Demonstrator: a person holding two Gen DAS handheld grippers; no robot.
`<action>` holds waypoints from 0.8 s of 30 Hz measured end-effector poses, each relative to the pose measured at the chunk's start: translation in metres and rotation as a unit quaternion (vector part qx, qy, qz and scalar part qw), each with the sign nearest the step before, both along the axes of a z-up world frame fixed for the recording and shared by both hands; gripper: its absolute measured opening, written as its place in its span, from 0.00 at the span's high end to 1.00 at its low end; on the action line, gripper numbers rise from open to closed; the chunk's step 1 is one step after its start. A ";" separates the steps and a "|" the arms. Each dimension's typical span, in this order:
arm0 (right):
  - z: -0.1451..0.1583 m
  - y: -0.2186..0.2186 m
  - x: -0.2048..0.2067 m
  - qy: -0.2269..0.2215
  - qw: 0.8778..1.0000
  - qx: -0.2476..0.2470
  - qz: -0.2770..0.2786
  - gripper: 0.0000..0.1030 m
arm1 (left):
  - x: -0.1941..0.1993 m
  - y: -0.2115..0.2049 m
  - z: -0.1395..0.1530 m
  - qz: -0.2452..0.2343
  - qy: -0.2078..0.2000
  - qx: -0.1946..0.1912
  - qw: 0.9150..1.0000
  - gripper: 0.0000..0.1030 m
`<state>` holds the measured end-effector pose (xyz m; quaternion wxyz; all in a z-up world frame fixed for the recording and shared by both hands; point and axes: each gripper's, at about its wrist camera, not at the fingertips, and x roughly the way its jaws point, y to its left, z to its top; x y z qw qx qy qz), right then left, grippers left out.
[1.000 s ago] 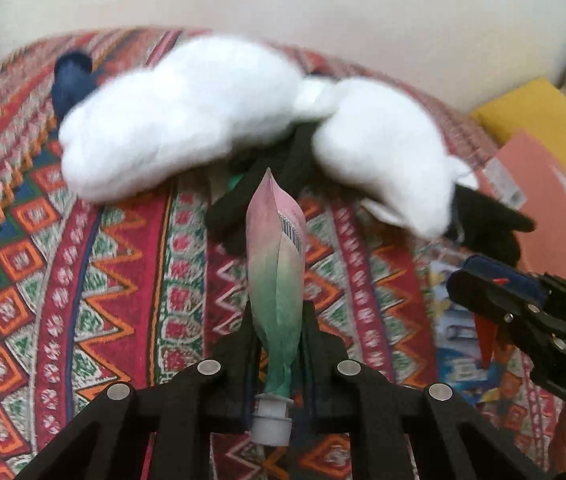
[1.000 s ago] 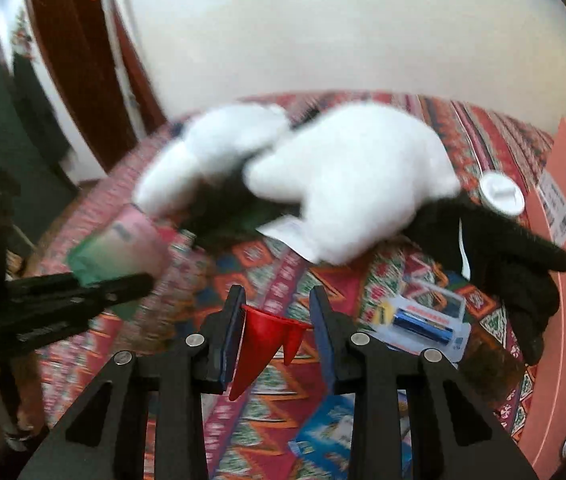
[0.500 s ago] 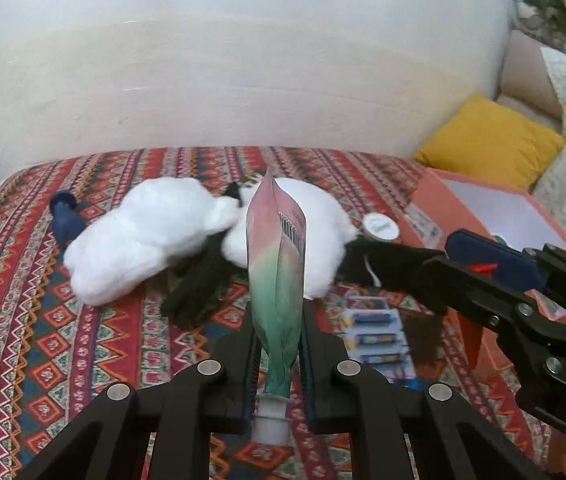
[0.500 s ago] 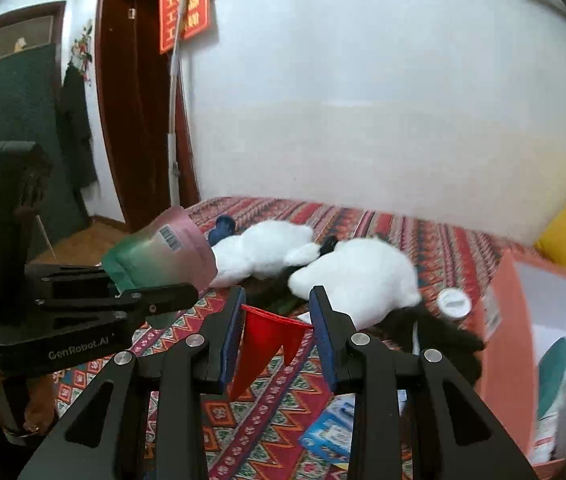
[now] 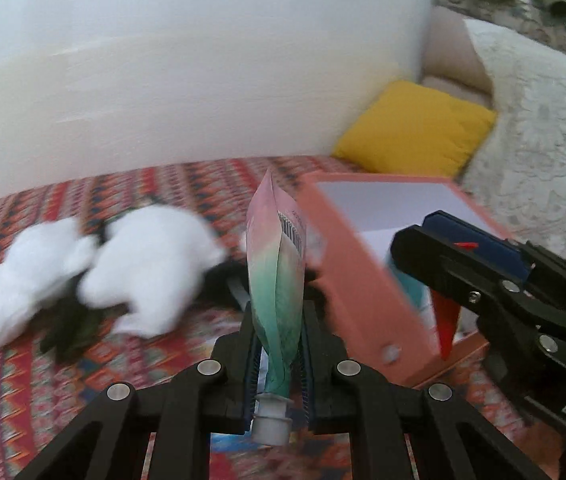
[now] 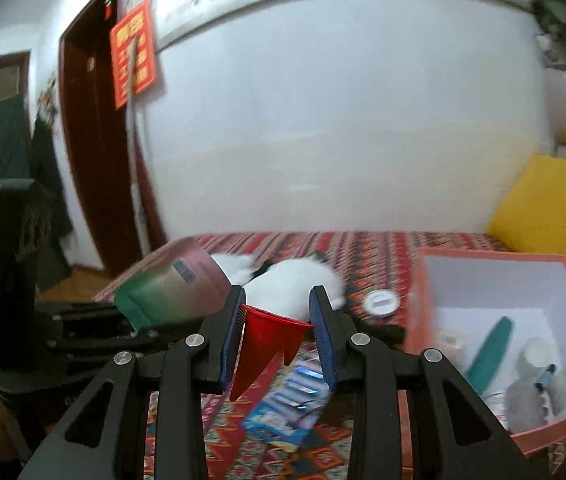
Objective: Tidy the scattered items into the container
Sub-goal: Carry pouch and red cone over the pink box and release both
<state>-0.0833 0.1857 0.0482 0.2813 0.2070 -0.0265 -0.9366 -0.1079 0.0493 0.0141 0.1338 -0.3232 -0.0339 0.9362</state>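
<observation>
The left gripper (image 5: 277, 344) has its fingers clamped on a pink-and-green spout pouch (image 5: 277, 280); the right gripper (image 6: 279, 322) has its fingers clamped on a red funnel (image 6: 269, 340). Both items are carried above the patterned bed (image 5: 63, 360), near the open orange box (image 6: 495, 280) that serves as container.

Judgement on the step in hand — transport to the box: each load should be brought fully over the white interior before the fingers part, clearing the near orange wall (image 5: 363, 292). The two grippers sit close together, so one should go in first to avoid a clash. The pouch is soft and may sag on release; a low drop is advisable.

Orientation: the pouch's long axis runs along the fingers, white cap (image 5: 272, 426) toward the camera, sealed barcoded end pointing away and up. The funnel's wide rim spans the fingers — its spout points down.

Still lying on the bed: a white plush toy (image 5: 123, 272), a battery pack (image 6: 287, 404), a white lid (image 6: 381, 303)
</observation>
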 end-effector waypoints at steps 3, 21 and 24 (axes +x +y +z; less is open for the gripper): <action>0.009 0.043 -0.002 0.006 0.999 -0.027 -0.038 0.66 | -0.015 0.040 0.012 -0.029 0.007 0.000 1.000 0.88; -0.029 0.237 -0.082 -0.092 0.965 -0.091 -0.228 0.64 | -0.113 0.185 -0.042 -0.094 -0.100 -0.021 0.990 0.49; -0.040 0.242 -0.092 -0.107 0.958 -0.070 -0.257 0.14 | -0.114 0.176 -0.039 -0.077 -0.090 -0.011 0.993 0.35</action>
